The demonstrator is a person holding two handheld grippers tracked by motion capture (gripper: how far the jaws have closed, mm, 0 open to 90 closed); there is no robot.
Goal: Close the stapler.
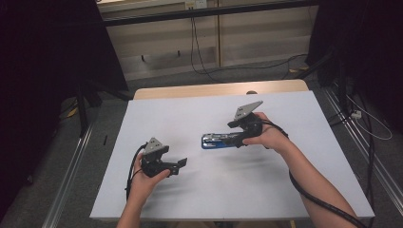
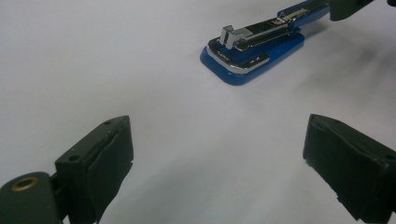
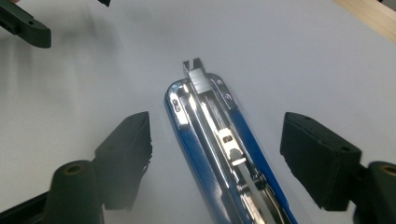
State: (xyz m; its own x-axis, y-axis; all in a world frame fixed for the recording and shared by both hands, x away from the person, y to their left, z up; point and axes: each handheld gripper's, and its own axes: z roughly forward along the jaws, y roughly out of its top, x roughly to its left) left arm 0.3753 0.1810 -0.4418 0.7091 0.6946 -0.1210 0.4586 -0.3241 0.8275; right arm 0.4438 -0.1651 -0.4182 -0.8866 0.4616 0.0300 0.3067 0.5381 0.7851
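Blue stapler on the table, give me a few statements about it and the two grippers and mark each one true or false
1. The blue stapler lies on the white table. True.
2. The left gripper is clamped on the stapler. False: its jaws stand wide open over bare table, with the stapler farther off.
3. The right gripper has its jaws open on either side of the stapler. True.
4. The stapler's metal staple channel is exposed on top. True.
5. The stapler is red. False: it is blue with silver metal parts.
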